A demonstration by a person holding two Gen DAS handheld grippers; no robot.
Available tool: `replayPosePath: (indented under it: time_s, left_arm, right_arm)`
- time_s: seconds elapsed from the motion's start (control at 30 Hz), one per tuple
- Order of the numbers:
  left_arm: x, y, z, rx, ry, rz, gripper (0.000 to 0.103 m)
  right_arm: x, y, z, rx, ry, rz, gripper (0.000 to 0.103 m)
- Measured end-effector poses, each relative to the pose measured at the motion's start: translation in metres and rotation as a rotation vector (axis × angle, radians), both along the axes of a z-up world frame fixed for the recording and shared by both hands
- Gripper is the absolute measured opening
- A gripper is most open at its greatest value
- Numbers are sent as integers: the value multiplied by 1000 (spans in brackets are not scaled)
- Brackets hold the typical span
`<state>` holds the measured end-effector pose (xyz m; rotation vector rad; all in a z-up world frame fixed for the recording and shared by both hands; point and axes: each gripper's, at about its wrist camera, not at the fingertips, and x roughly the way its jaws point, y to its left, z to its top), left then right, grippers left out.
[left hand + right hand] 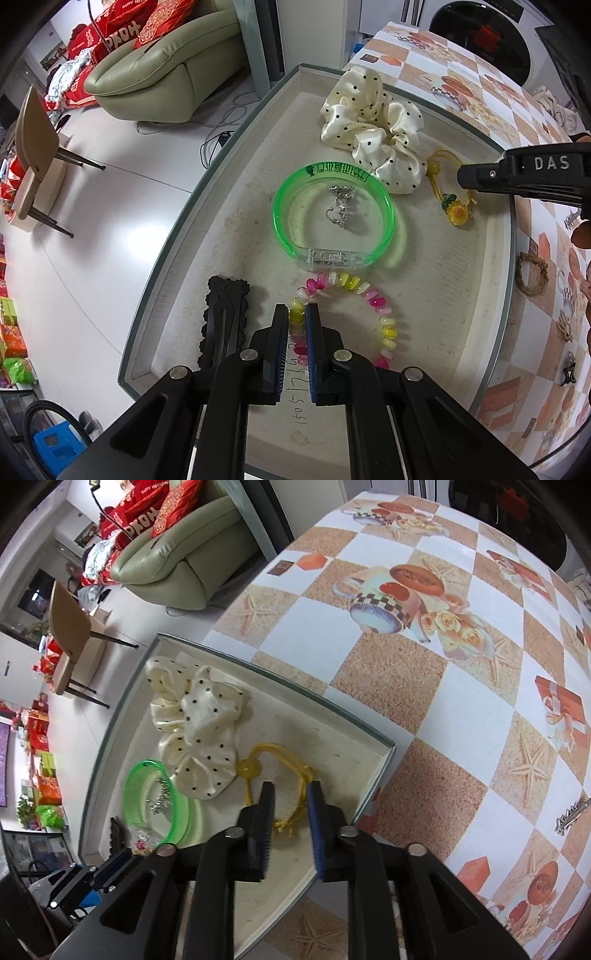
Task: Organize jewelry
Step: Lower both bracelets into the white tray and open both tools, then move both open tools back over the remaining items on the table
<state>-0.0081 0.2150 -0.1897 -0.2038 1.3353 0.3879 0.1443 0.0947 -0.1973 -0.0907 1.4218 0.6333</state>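
Tiled-print tablecloth [461,709], shallow tray [207,206]; green sofa [162,62] behind. Left gripper [297,314] clamps bead bracelet [384,325]; right gripper [290,794] parted.

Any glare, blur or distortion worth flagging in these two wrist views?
Left wrist: sharp, with strong fisheye bending of the tray rim, ceiling-light glare on the floor, and the green bangle casting a green glow. Right wrist: tablecloth crisp, the bangle smeared near the edge, dark vignette in the corners.

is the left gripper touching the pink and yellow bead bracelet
Touching. The left wrist view shows the left gripper nearly shut, its pads clamped on the bead bracelet inside the tray.
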Motion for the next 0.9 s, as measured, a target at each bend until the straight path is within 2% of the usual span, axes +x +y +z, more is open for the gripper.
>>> replayPosePath:
  time_s: [0.3,0.6,0.7,0.77,0.8,0.83,0.87,0.9]
  left_arm:
    - [5,-4,4,13,1,-6,14]
    - [5,-7,6,7,3,-17,14]
    - [4,-8,7,6,-2,-13,14]
    - [4,-8,8,2,-6,-8,17]
    - [4,-8,8,2,-4,-5,54]
    - [3,-8,8,6,-3,1,84]
    - [2,-8,12,37,-16,19,103]
    - [1,-9,15,53,-28,19,103]
  right_arm:
    - [-6,-6,12,58,15,5,52]
    - [-8,-22,29,134,32,-34,62]
    - [-9,-32,36,169,38,-61,73]
    - [-10,-39,40,191,40,-77,74]
    - [-10,-44,43,201,42,-87,75]
    - [-10,-50,44,214,46,-103,76]
    - [-11,-55,45,222,51,-115,78]
    - [-12,-59,47,230,56,-129,84]
